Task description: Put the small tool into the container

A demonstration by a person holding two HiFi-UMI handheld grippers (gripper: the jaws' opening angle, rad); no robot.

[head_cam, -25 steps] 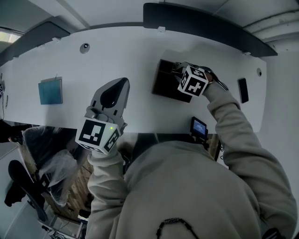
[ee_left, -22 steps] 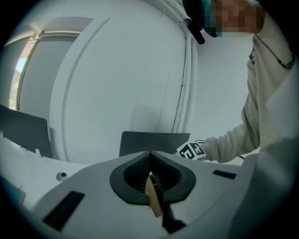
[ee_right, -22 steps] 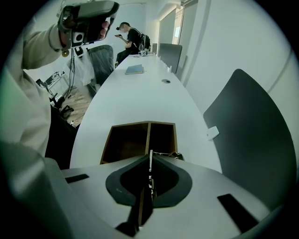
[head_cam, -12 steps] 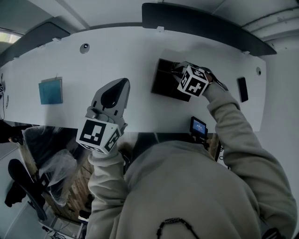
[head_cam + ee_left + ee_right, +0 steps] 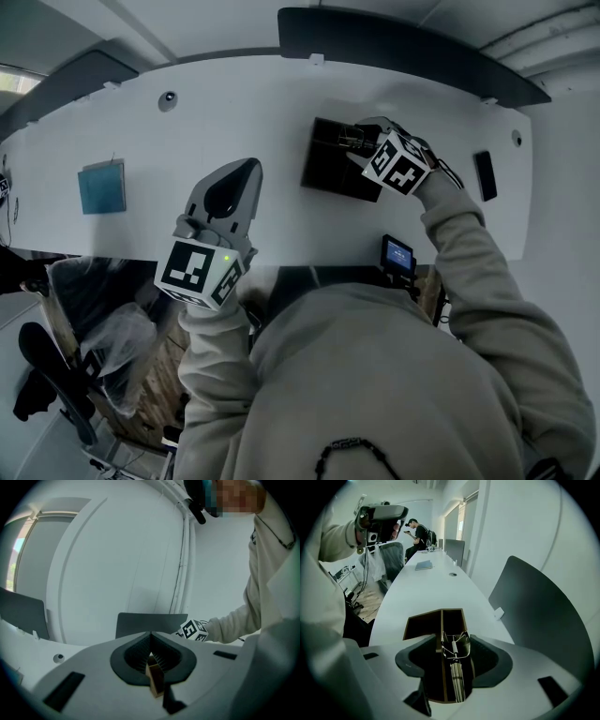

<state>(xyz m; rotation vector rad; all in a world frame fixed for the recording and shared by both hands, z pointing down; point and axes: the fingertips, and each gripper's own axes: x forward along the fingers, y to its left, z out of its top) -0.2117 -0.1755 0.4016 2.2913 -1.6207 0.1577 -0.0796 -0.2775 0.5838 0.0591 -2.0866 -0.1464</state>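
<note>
The container (image 5: 327, 171) is a dark box with two compartments (image 5: 423, 623) on the white table (image 5: 234, 112). My right gripper (image 5: 355, 141) hangs over its right end, pointing steeply down. Its jaws have just been opening and stand open (image 5: 453, 654). The small metal tool (image 5: 456, 670), a sprung clip-like piece, shows in the gap between them, over the right compartment; the pads do not press on it. My left gripper (image 5: 244, 172) stays over the table's near edge, well left of the box, shut (image 5: 151, 643). A small tan piece shows at the root of its jaws.
A blue notebook (image 5: 100, 184) lies at the table's left. A dark phone (image 5: 487, 175) lies at its right end. A dark divider panel (image 5: 403, 43) runs along the far edge. A small screened device (image 5: 398, 253) sits below the near edge. Chairs (image 5: 56, 375) stand below left.
The right gripper's marker cube has rolled and shifted slightly right over the box. The left gripper has kept its place.
</note>
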